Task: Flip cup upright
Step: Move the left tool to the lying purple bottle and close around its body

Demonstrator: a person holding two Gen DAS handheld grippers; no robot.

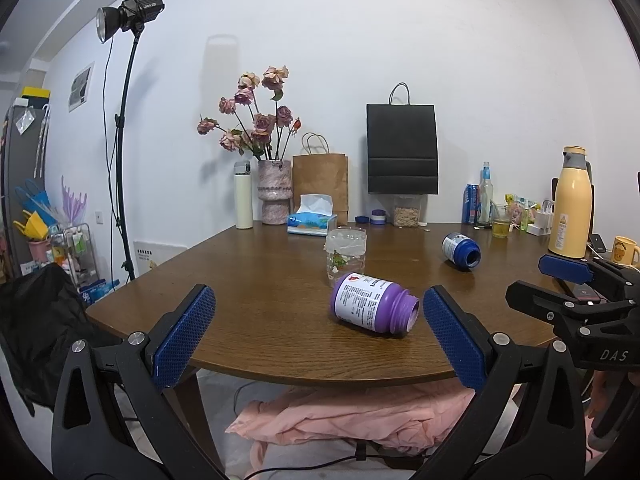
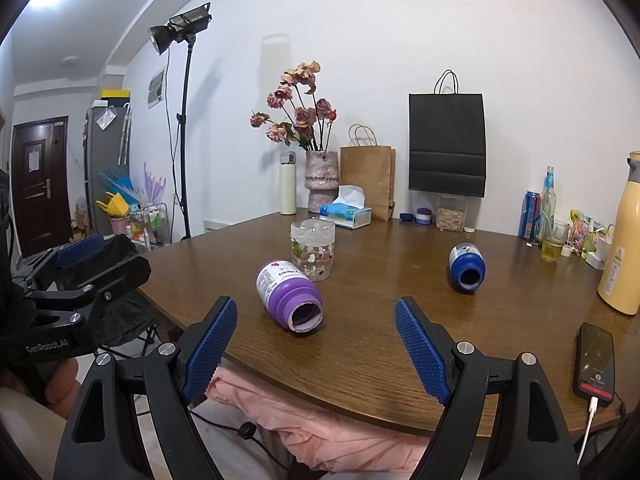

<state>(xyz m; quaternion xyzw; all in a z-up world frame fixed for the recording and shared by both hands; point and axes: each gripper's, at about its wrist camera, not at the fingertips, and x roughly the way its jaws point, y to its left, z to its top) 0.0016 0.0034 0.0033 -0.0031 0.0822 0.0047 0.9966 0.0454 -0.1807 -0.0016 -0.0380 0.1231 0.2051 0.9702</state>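
A clear plastic cup (image 1: 346, 255) with a flower print stands mouth-down on the brown table (image 1: 248, 280); it also shows in the right wrist view (image 2: 313, 249). A purple bottle (image 1: 372, 304) lies on its side in front of it, open mouth toward me (image 2: 289, 297). A blue bottle (image 1: 461, 251) lies on its side farther right (image 2: 466, 267). My left gripper (image 1: 318, 330) is open and empty at the table's near edge. My right gripper (image 2: 316, 346) is open and empty, also at the near edge. Each gripper shows in the other's view.
At the back stand a vase of dried roses (image 1: 274, 192), a white flask (image 1: 243, 196), a tissue box (image 1: 312, 220), paper bags (image 1: 401, 148) and a yellow thermos (image 1: 570, 204). A phone (image 2: 595, 364) lies at the right front. Pink cloth (image 1: 360, 416) lies under the table.
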